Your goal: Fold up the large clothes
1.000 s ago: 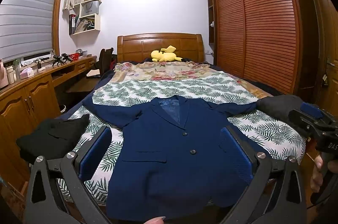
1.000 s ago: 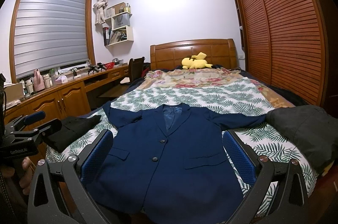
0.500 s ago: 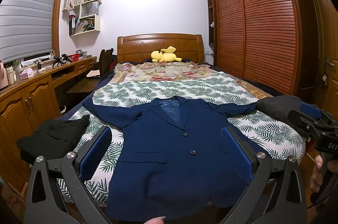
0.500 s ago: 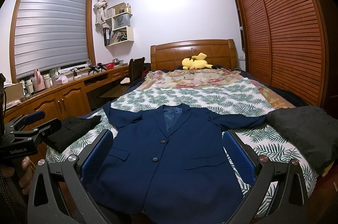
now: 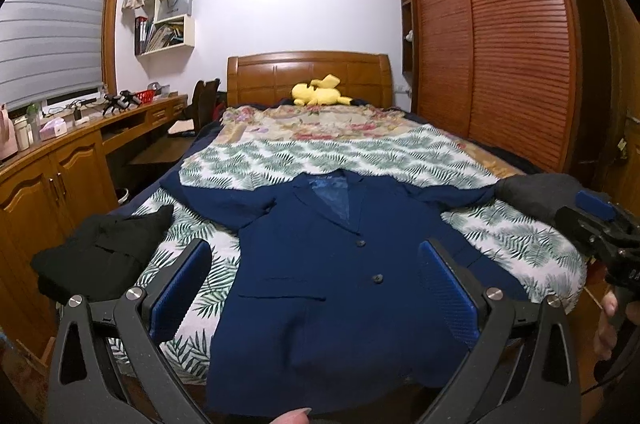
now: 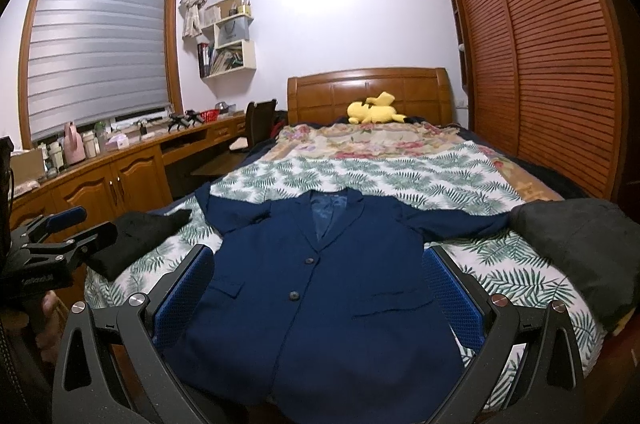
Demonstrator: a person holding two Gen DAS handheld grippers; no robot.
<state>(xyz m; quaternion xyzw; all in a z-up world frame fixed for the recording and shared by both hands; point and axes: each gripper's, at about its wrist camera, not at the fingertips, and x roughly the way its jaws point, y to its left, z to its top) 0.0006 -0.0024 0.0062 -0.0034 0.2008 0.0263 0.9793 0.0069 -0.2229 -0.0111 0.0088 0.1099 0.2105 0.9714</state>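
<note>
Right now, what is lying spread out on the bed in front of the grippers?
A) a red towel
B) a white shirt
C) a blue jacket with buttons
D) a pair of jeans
C: a blue jacket with two dark buttons lies flat on the leafy bedspread, its sleeves stretched out to both sides.

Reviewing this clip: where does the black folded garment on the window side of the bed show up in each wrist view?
Left wrist view: the black folded garment lies at the left, on the bed's edge, just above the left gripper's left finger.
Right wrist view: the black folded garment lies left of centre, behind the other gripper's tips.
Shared landmark: the navy blazer, spread flat to its right.
</note>
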